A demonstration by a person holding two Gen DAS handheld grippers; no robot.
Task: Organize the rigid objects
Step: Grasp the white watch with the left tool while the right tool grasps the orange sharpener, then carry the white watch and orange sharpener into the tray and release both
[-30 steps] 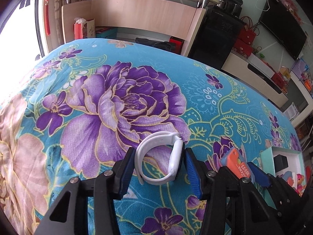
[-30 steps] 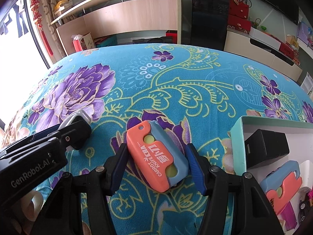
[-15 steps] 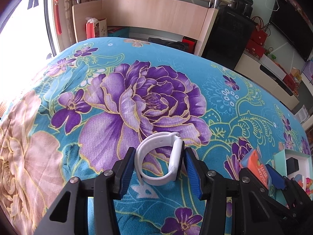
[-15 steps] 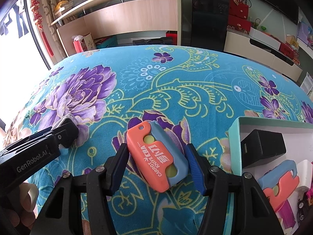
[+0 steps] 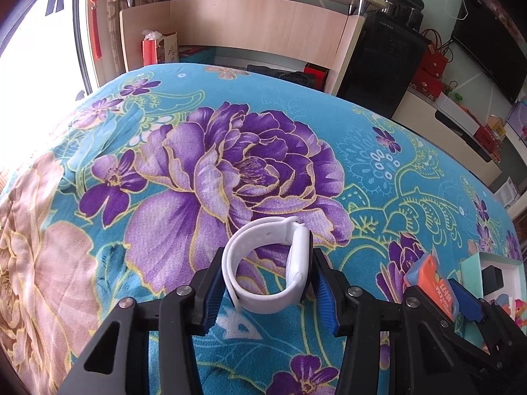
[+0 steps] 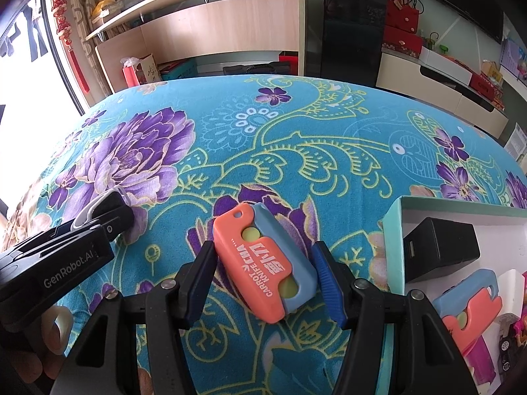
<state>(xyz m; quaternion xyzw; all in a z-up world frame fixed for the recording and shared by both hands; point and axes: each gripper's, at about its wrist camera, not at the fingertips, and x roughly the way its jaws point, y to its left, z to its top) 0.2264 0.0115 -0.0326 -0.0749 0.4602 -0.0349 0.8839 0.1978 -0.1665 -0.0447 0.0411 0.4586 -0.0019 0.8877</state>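
Observation:
My left gripper (image 5: 268, 283) is shut on a white smartwatch (image 5: 266, 266) with a looped white strap, held just above the floral blanket. My right gripper (image 6: 263, 270) is shut on an orange and blue carrot knife toy (image 6: 263, 263), held tilted over the blanket. The right gripper and its toy (image 5: 431, 288) also show at the lower right of the left wrist view. The left gripper (image 6: 98, 217) shows at the left of the right wrist view. A teal-rimmed white box (image 6: 393, 230) sits to the right of the right gripper.
The box holds a black charger block (image 6: 441, 247), a second orange and blue knife toy (image 6: 467, 309) and other small toys. The blanket (image 5: 230, 164) covers a bed. A wooden desk (image 5: 247, 23), a black cabinet (image 5: 378, 62) and a low TV stand (image 6: 444, 89) stand beyond it.
The left gripper has drawn left and back with the watch, away from the right gripper. The right gripper has barely moved with its toy.

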